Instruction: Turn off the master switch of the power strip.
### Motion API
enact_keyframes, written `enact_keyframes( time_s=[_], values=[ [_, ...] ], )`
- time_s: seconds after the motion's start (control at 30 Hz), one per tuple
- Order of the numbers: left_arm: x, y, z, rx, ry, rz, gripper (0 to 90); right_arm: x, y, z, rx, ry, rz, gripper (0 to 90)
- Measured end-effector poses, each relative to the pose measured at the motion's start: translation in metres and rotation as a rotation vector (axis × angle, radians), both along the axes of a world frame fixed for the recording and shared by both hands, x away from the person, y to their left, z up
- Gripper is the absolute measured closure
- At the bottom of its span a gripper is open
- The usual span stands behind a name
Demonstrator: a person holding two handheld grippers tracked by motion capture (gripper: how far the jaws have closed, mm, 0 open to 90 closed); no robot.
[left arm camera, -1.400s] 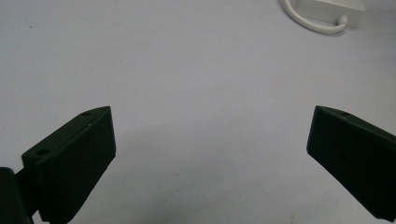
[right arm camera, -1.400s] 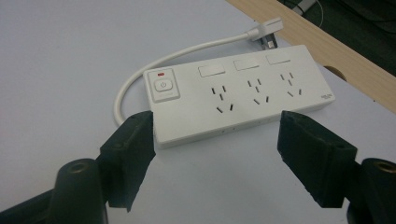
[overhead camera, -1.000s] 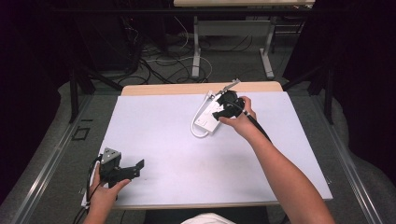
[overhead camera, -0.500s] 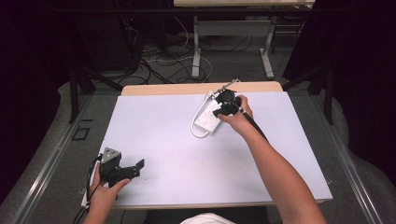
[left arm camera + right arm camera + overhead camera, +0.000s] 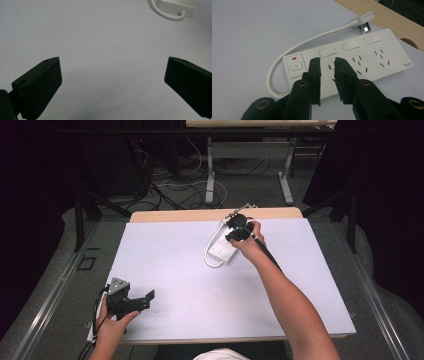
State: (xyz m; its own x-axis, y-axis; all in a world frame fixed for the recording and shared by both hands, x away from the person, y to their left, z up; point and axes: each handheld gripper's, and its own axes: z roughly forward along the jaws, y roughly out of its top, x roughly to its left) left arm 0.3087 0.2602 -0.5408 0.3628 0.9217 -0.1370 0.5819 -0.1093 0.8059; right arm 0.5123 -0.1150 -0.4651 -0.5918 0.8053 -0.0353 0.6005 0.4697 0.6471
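We see a white power strip (image 5: 223, 249) lying flat on the far middle part of the table (image 5: 170, 250), close to the wooden strip along the table's far edge (image 5: 175, 215). Its white cord (image 5: 294, 48) loops out from the switch end and curves back to a plug (image 5: 364, 21) that rests on the table just beside the strip. In the right gripper view we make out a power button (image 5: 296, 66) with a small red mark above it, three blank white rectangles, and rows of socket slots.

The right gripper (image 5: 327, 75) hangs right over the strip, its fingers (image 5: 315, 75) close together with a narrow gap between them, and nothing sits in that gap. They point down at the sockets next to the power button. We cannot tell whether the fingertips touch the strip. In the high view the right hand (image 5: 246, 242) holds this gripper above the strip, the forearm reaching across the table from the near side.

The left gripper (image 5: 112, 82) sits at the near left corner of the table, held by the left hand (image 5: 111, 327). Its fingers (image 5: 40, 87) are spread wide apart over bare table, holding nothing. The power strip is well apart from it, seen at the top edge of the left gripper view.
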Motion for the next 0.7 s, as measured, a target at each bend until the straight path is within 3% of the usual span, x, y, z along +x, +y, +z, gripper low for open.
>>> enact_keyframes(
  time_s=[0.27,0.3,0.33,0.4,0.7],
  values=[
    [-0.001,0.004,0.001,-0.003,0.002,0.010,1.2,0.004,0.010,-0.004,-0.003,0.003,0.019,82.8],
    [-0.001,0.004,0.001,-0.004,0.001,0.011,1.2,0.005,0.012,-0.007,0.020,-0.004,0.032,83.7],
    [-0.001,0.004,0.001,-0.007,-0.002,0.013,1.2,0.005,0.013,-0.007,-0.006,0.004,0.027,84.8],
    [-0.001,0.004,0.001,-0.006,-0.001,0.011,1.2,0.006,0.016,-0.010,0.013,0.000,0.031,87.2],
    [-0.002,0.006,0.002,-0.005,-0.002,0.014,1.2,0.007,0.026,-0.018,0.002,0.040,0.048,90.0]
  ],
)
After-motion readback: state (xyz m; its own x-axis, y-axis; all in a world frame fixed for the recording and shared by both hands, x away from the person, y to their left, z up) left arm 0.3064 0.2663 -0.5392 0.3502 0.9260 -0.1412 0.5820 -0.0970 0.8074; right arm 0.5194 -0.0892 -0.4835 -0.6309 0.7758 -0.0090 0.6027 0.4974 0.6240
